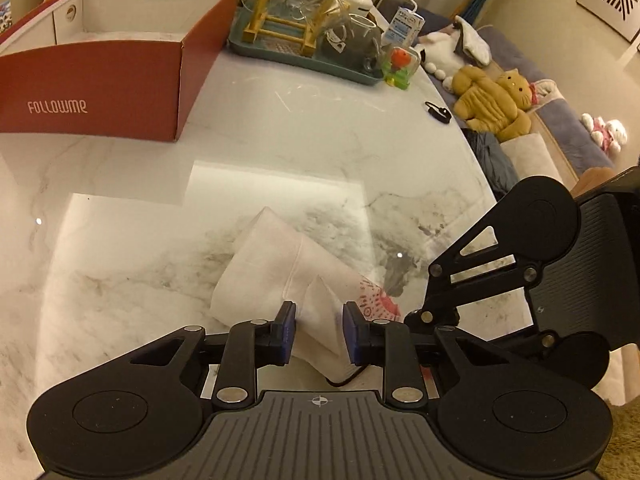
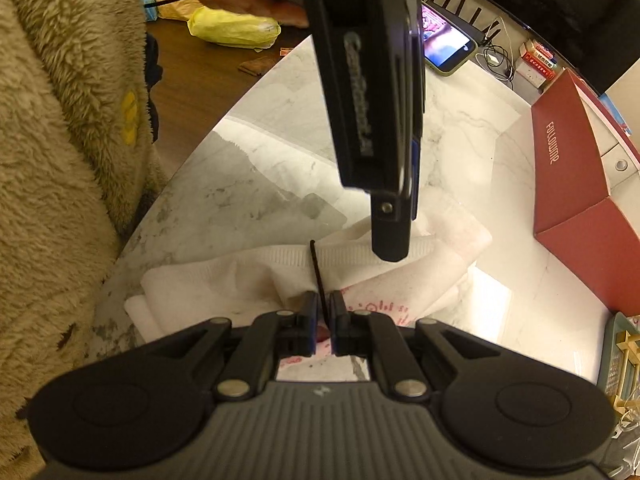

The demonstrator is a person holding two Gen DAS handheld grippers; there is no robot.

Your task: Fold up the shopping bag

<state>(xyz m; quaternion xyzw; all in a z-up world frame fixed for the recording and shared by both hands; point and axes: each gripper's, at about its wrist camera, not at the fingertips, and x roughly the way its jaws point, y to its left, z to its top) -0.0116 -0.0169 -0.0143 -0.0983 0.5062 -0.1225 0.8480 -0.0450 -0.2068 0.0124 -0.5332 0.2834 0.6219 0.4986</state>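
Observation:
A white fabric shopping bag (image 1: pixel 264 272) with a red print lies crumpled and partly folded on the marble table (image 1: pixel 120 220). My left gripper (image 1: pixel 320 320) points down at it, and a raised fold of the bag fills the gap between its blue pads. In the right wrist view the left gripper (image 2: pixel 390 240) hangs over the bag (image 2: pixel 400 276), with its tip on the ribbed hem. My right gripper (image 2: pixel 323 312) is shut at the bag's near edge, with the bag's thin black cord (image 2: pixel 316 268) running between its pads. From the left wrist view the right gripper (image 1: pixel 424 314) sits just right of the bag.
A red open box (image 1: pixel 100 88) marked FOLLOWME stands at the far left. A teal tray (image 1: pixel 304 56) of glassware and a milk carton (image 1: pixel 406 26) stand at the back. The table's curved edge (image 1: pixel 472 152) borders a sofa with plush toys. A fluffy sleeve (image 2: pixel 60 160) fills the left.

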